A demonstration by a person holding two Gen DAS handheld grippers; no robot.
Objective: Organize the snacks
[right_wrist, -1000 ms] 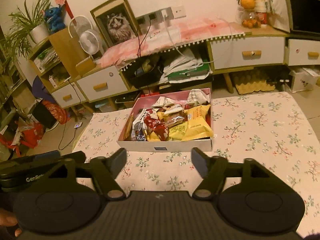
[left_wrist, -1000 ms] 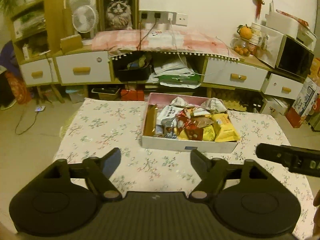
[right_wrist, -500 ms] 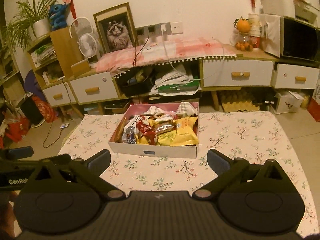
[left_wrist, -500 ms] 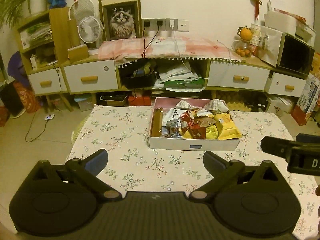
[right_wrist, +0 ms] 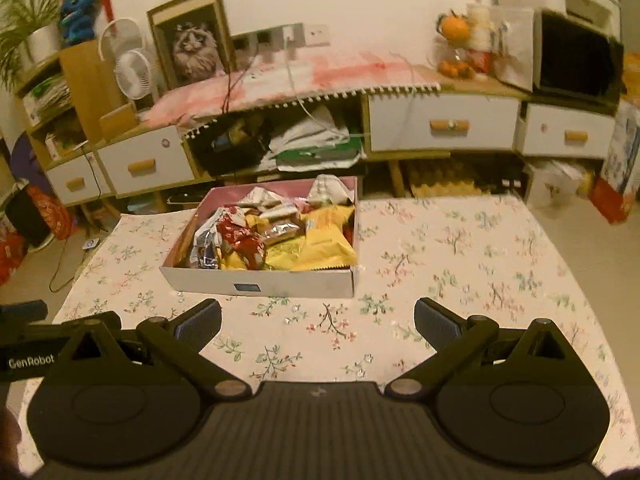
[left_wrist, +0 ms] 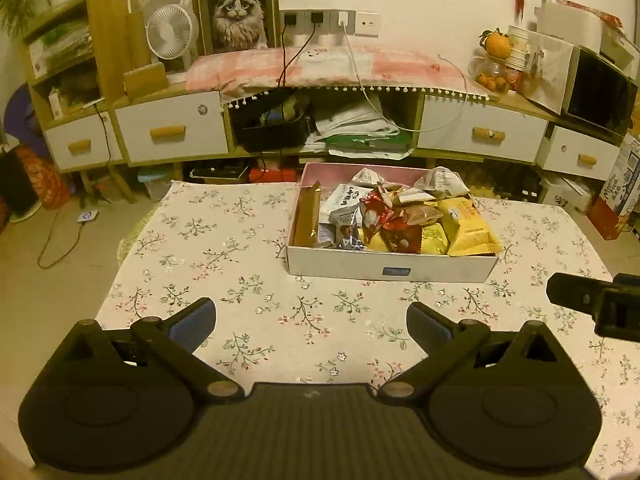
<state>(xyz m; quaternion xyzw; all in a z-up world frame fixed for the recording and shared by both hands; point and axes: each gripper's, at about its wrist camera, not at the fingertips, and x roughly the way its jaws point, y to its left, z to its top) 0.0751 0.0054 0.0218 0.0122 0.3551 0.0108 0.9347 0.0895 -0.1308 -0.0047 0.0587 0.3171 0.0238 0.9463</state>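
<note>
— Both tools are over the near edge of the surface [left_wrist: 248, 264], that flowered cloth. See the left tool [left_wrist: 311, 322]? Jaws spread wide, nothing between them.

— And the right tool [right_wrist: 318, 320]?

— Same: fingers flung apart, only cloth showing in the gap. From the left side you catch its black tip poking in at the right.

— Where are the snacks?

— All in the box [left_wrist: 392, 268], a shallow white one with a pink inside, sitting toward the far edge of the surface, about mid-width. Well apart from both tools.

— What's in it?

— A heap of wrappers. A long gold packet [left_wrist: 307, 220] lies along the left wall, red packets [left_wrist: 394, 226] in the middle, yellow bags [left_wrist: 468, 226] on the right, pale ones at the back.

— Behind it?

— A low cabinet [left_wrist: 172, 132] with white drawers, against the wall.
</note>
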